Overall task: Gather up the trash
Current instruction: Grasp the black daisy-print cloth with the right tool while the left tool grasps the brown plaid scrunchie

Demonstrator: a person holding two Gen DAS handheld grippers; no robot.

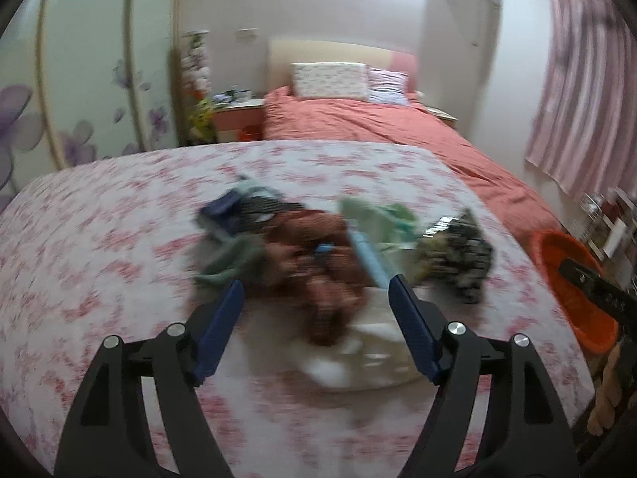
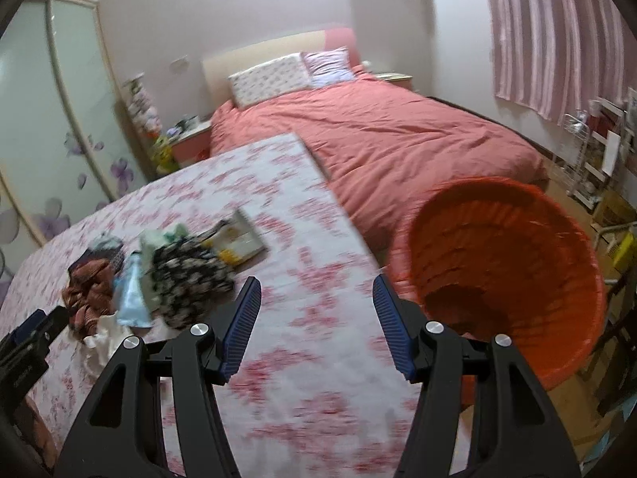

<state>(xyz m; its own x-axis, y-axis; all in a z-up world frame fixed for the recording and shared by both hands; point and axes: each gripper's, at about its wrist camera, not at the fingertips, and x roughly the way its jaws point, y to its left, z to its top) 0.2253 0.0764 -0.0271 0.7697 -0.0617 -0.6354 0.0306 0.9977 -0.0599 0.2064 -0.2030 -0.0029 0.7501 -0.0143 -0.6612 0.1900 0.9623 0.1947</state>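
i hold my left gripper [image 1: 316,292] spread empty over the trash pile [image 1: 318,255], my right gripper [image 2: 316,298] wide and empty too, since the orange basket [image 2: 557,215] waits beside the table [image 2: 302,378].

A home bedroom: bed [image 2: 378,135] with pillows [image 2: 270,79], wardrobe [image 2: 59,119], curtain [image 2: 557,32].

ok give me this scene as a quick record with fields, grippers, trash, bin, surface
left gripper: open, empty, aimed at the trash pile
right gripper: open, empty, over the table near its right edge
trash pile: crumpled wrappers and bags heaped together on the table; blurred in the left wrist view
flat packet: at the far side of the pile
bin: orange basket, beside the table's right edge, tilted toward the camera
surface: table with pink floral cloth
background: bed with coral cover
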